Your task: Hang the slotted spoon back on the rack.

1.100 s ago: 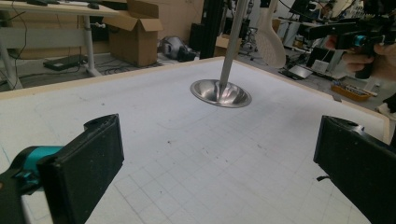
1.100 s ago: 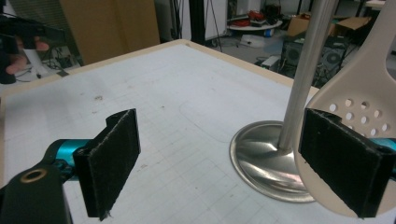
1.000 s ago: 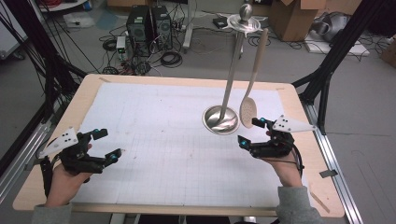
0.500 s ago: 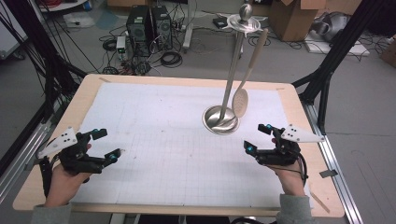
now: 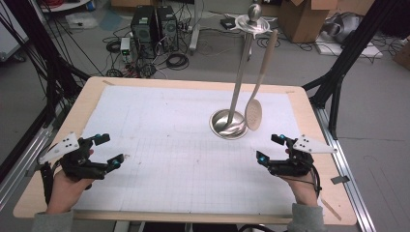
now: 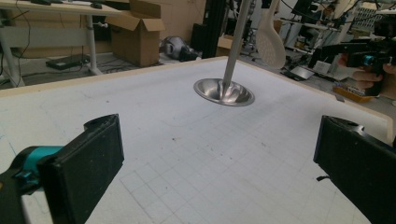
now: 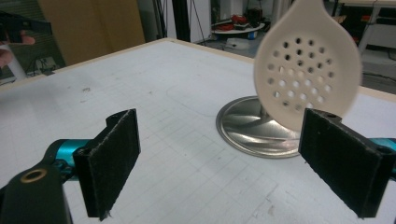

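A metal utensil stand [image 5: 230, 123] with a round dished base and a tall pole rises from the right-centre of the table. A cream slotted spoon [image 5: 253, 115] hangs from the stand's top hook, its perforated bowl [image 7: 308, 63] just above the base. My right gripper [image 5: 270, 148] stands open at the front right, its jaws wide apart and nothing between them, a short way from the spoon. At the front left my left gripper [image 5: 109, 150] is open too, empty, far from the stand [image 6: 224, 91].
A white gridded mat [image 5: 179, 140] covers the wooden table [image 5: 309, 104]. Black frame posts [image 5: 338, 72] stand at both sides. Boxes, computers and cables lie on the floor beyond the far edge.
My right gripper has drawn back from the spoon toward the front edge. The spoon has swung on its hook. The left gripper has stayed put.
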Motion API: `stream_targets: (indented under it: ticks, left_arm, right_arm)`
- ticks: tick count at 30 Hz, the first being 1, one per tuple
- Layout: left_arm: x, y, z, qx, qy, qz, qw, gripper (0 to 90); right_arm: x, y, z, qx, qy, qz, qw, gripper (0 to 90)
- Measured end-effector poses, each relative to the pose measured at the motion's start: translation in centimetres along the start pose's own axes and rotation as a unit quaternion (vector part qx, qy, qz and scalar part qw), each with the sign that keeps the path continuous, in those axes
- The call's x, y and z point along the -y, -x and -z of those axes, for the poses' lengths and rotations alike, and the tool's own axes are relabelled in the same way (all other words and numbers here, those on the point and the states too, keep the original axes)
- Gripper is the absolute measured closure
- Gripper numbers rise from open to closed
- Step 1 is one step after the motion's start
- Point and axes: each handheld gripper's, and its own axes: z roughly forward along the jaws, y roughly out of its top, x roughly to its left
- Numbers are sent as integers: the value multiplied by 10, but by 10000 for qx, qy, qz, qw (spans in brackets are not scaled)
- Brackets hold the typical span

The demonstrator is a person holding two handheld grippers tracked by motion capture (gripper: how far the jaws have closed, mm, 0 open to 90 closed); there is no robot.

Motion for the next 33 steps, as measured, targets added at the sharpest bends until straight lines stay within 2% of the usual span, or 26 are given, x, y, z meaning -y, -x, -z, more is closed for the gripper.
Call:
stream_targets:
  ticks: [4,10,13,20,33]
  left_arm:
    - [1,-2,1,-14,6,-1,10000,20]
    - [1,-4,5,-65,28,7,10000,20]
    - [2,-6,7,-137,6,-25,9999,20]
    - [4,-11,12,-199,24,28,9998,20]
    - [8,-22,27,-484,49,88,9988,20]
  right_arm:
    - [3,4,7,71,67,-64,9999,118]
    - [14,14,19,184,-6,-97,9998,118]
    - [17,19,28,268,142,-149,9994,118]
    - [19,21,35,314,194,-170,9992,118]
    - [25,28,47,461,212,-195,9985,118]
